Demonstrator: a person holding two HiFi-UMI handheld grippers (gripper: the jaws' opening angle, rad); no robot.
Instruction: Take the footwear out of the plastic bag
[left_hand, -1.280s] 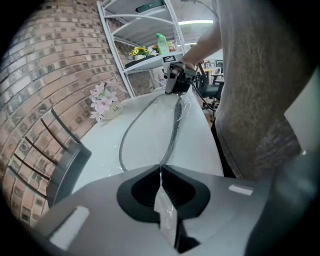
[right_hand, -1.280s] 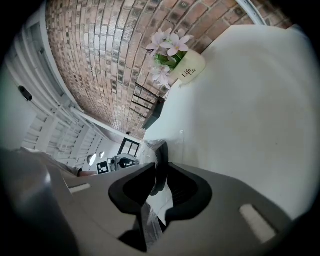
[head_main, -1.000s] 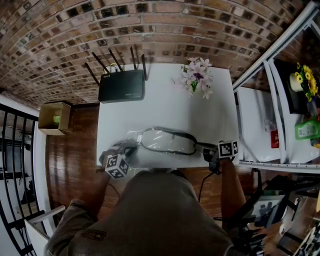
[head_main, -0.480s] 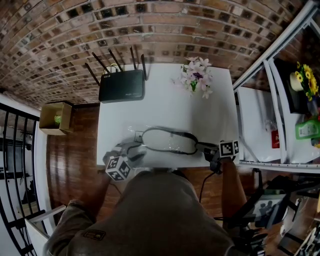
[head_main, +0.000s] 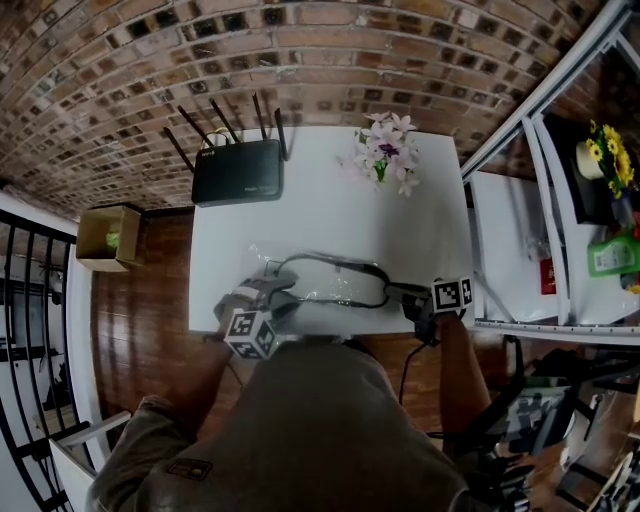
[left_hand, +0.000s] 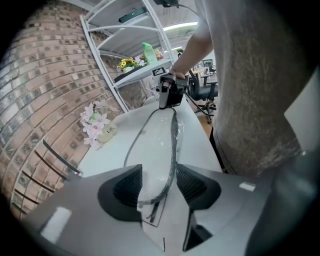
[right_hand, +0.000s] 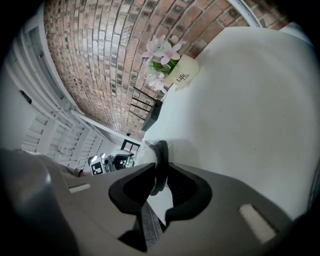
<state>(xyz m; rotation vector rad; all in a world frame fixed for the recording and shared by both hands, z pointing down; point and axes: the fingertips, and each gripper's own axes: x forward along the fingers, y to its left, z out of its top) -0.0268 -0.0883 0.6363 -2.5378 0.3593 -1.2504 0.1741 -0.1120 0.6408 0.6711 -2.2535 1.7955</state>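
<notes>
A flat pale slipper with a dark rim (head_main: 335, 282) lies along the front of the white table (head_main: 330, 210), inside a clear plastic bag (head_main: 262, 272). My left gripper (head_main: 275, 295) is at the bag's left end. Its jaws are opening, and the loose bag end (left_hand: 155, 220) and the slipper's tip (left_hand: 157, 150) lie between the pads without being pressed. My right gripper (head_main: 400, 293) is shut on the slipper's right end. In the right gripper view that gripper (right_hand: 160, 182) pinches the slipper's dark edge (right_hand: 160, 155).
A black router (head_main: 238, 170) with antennas stands at the table's back left, and a small vase of pink flowers (head_main: 385, 155) at the back right. A white shelf unit (head_main: 540, 230) stands to the right. A cardboard box (head_main: 108, 235) sits on the floor to the left.
My left gripper has opened, let go of the bag's end and shifted a little to the right. The right gripper has stayed shut on the slipper's end.
</notes>
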